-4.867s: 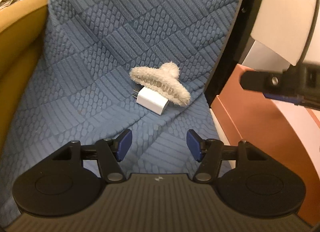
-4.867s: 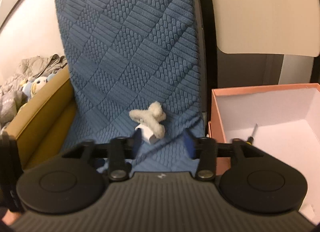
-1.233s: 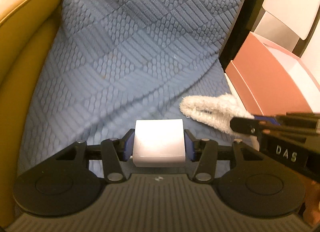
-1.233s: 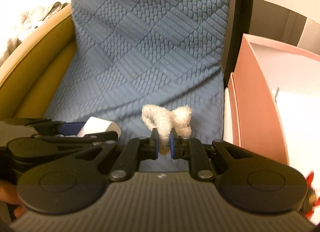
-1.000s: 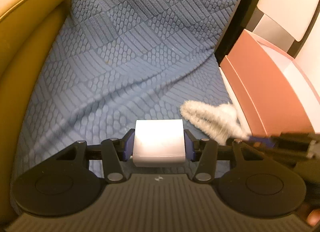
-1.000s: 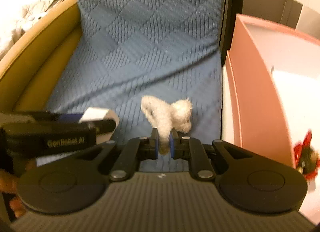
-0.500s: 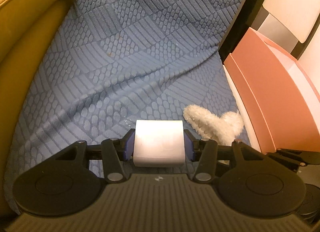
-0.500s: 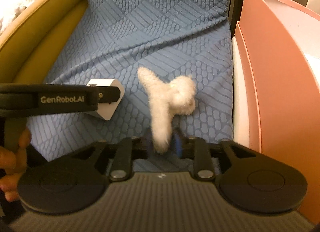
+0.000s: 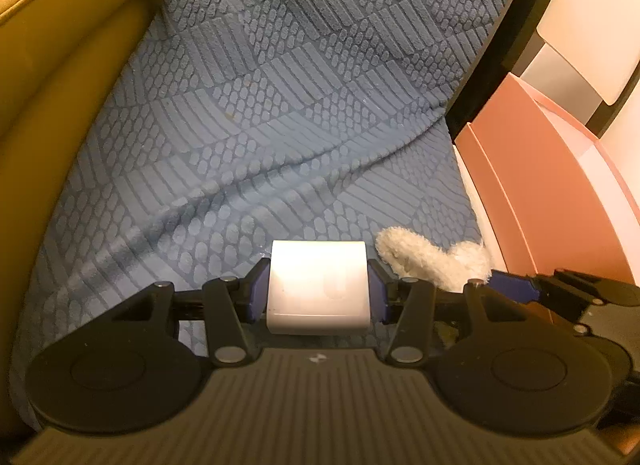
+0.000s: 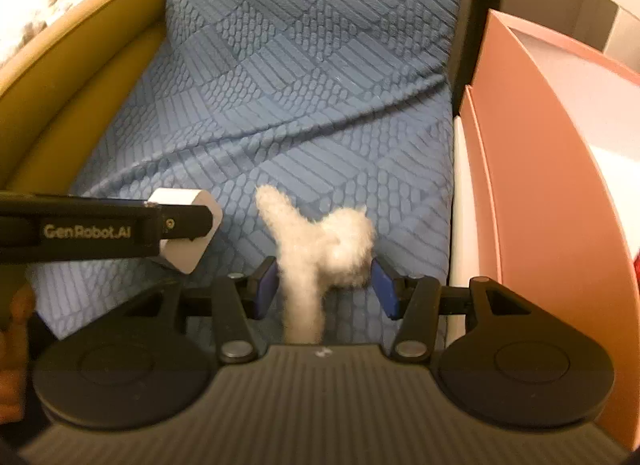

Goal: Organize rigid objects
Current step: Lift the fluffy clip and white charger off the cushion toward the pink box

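- Now the left tool is clamped on the white charger block, low in the frame's centre, held clear of the blue quilted cover, presumably for carrying to the pink box at the right edge.
- Meanwhile the right tool stands with its jaws spread; the fluffy hair claw sits between them, apparently unpinched.
- That claw lies near the box wall, likely its destination too.
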Demonstrator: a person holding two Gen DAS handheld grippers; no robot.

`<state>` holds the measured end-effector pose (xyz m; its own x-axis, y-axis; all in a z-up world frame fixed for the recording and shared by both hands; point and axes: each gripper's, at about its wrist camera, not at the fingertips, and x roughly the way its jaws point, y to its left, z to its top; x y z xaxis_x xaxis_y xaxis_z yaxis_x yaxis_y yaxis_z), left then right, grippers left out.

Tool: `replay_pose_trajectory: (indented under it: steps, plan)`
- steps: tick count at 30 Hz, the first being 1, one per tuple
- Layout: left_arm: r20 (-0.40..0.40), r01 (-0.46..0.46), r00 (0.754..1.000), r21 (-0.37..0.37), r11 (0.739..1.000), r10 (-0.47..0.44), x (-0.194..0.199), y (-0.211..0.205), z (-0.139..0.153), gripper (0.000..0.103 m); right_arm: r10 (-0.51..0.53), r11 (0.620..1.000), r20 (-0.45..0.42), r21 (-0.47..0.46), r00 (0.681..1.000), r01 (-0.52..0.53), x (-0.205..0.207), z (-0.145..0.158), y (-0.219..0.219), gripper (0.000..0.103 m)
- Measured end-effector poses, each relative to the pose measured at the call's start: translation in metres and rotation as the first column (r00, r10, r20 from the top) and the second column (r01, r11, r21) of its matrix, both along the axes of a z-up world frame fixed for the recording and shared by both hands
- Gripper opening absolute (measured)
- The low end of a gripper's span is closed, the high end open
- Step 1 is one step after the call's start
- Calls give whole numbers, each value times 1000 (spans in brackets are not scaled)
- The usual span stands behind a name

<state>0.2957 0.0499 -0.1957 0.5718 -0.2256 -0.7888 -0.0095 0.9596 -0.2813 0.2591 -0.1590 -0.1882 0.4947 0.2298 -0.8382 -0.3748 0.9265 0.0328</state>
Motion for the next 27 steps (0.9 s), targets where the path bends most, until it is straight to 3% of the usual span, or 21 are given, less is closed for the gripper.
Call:
replay_pose_trajectory:
  steps: [14,27]
  plan:
    - [32,10,999,5,1000,-10,2,-2,4,56,-24,1000,30,17,999,24,2,2,0,49]
    - [70,0,998,8,1000,0,-22,-5,34,56,-76,996,37,52,996,74,-22,40,-22,49]
